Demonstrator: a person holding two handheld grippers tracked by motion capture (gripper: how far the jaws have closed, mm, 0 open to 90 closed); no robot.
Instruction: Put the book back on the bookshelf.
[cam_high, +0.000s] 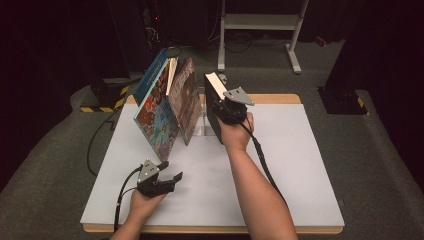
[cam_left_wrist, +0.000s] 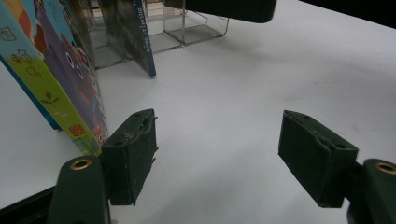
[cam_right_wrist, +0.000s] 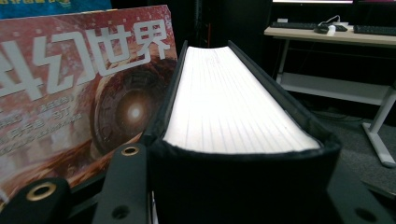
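Right gripper (cam_high: 226, 107) clamps the thick black book (cam_high: 214, 102) upright at twelve o'clock on the table (cam_high: 300, 165), just beside the leaning magazine (cam_high: 186, 102) at its nine o'clock. Left gripper (cam_high: 169, 171), at seven o'clock, jaws wide apart, holding nothing.

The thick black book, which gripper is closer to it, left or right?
Right. The right gripper is clamped on the thick black book, holding it upright. The left gripper sits open nearer the table's front edge, below the leaning colourful book.
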